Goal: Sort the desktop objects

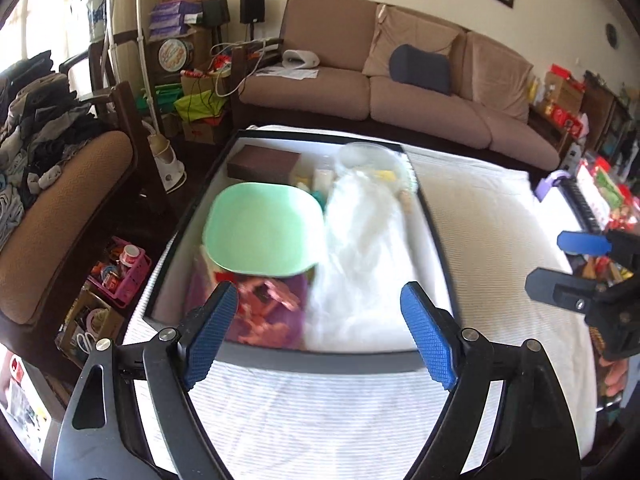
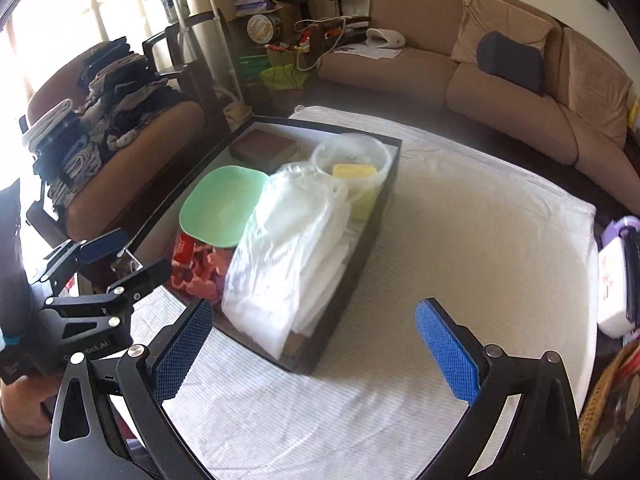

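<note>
A black-rimmed box (image 1: pixel 320 356) (image 2: pixel 344 280) sits on the white cloth. It holds a green square plate (image 1: pixel 260 232) (image 2: pixel 220 208), a white plastic bag (image 1: pixel 360 256) (image 2: pixel 292 256), a brown box (image 1: pixel 264 162) (image 2: pixel 264 148), a clear round tub (image 1: pixel 368 156) (image 2: pixel 352 148) with yellow items (image 2: pixel 354 170), and a red-pink packet (image 1: pixel 268 312) (image 2: pixel 196 268). My left gripper (image 1: pixel 320 332) is open and empty over the box's near rim. My right gripper (image 2: pixel 320 348) is open and empty above the cloth beside the box; it also shows in the left wrist view (image 1: pixel 568 268).
The white cloth (image 1: pixel 500 240) (image 2: pixel 480 220) covers the table. A purple-white case (image 2: pixel 612 280) and a black comb-like item (image 1: pixel 580 204) lie at its right edge. A brown sofa (image 1: pixel 400 96) stands behind, and an armchair with piled clothes (image 2: pixel 100 128) to the left.
</note>
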{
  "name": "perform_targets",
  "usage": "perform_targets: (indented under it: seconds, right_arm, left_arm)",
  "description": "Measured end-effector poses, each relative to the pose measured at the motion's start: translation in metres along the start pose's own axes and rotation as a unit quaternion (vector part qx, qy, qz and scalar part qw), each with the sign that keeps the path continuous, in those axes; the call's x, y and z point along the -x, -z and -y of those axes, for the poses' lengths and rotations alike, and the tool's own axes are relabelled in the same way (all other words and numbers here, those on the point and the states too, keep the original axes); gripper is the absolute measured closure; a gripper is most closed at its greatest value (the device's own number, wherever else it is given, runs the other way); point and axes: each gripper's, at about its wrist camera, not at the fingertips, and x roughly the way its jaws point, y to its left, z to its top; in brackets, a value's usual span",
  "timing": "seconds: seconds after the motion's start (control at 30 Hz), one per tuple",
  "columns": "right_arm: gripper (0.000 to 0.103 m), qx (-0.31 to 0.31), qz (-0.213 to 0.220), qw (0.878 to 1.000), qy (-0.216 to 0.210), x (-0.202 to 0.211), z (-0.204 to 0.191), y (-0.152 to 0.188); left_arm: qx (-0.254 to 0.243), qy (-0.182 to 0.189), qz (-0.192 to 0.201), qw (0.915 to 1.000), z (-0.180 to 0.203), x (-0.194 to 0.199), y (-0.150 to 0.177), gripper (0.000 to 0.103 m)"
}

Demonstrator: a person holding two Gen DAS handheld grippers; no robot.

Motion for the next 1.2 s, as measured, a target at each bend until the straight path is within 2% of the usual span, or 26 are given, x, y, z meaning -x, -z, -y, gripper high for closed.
perform_targets:
  seconds: [0.17,0.3,0.53,0.7,0.87,1.03,1.2]
  right_arm:
    - [0.000,-0.052,0.000,0.998,0.037,0.018,0.049,0.061]
    - [0.000,-0.089,0.008,0.994,0.069,0.027,0.084,0.100]
    - [0.000,-0.152,0.025,0.982,0.112,0.036,0.142,0.148]
    - [0.000,-0.194,0.042,0.971,0.136,0.023,0.173,0.177]
    - [0.000,-0.184,0.034,0.969,0.161,-0.008,0.188,0.190]
    - [0.000,-0.191,0.018,0.967,0.166,-0.035,0.206,0.198]
    - [0.000,-0.174,-0.003,0.971,0.161,-0.059,0.204,0.204]
  left_arm:
    - [-0.031,0.022,0.003,0.9993,0.057,0.010,0.029,0.021]
    - [-0.051,0.039,-0.011,0.9979,0.105,0.005,0.047,0.021]
    - [-0.081,0.054,-0.009,0.9952,0.177,-0.008,0.073,0.021]
    - [-0.092,0.072,-0.021,0.9929,0.217,-0.042,0.094,0.021]
    - [-0.114,0.059,-0.038,0.9910,0.236,-0.083,0.105,0.021]
    - [-0.117,0.043,-0.053,0.9908,0.234,-0.116,0.114,0.021]
    - [-0.108,0.039,-0.071,0.9909,0.224,-0.138,0.125,0.021]
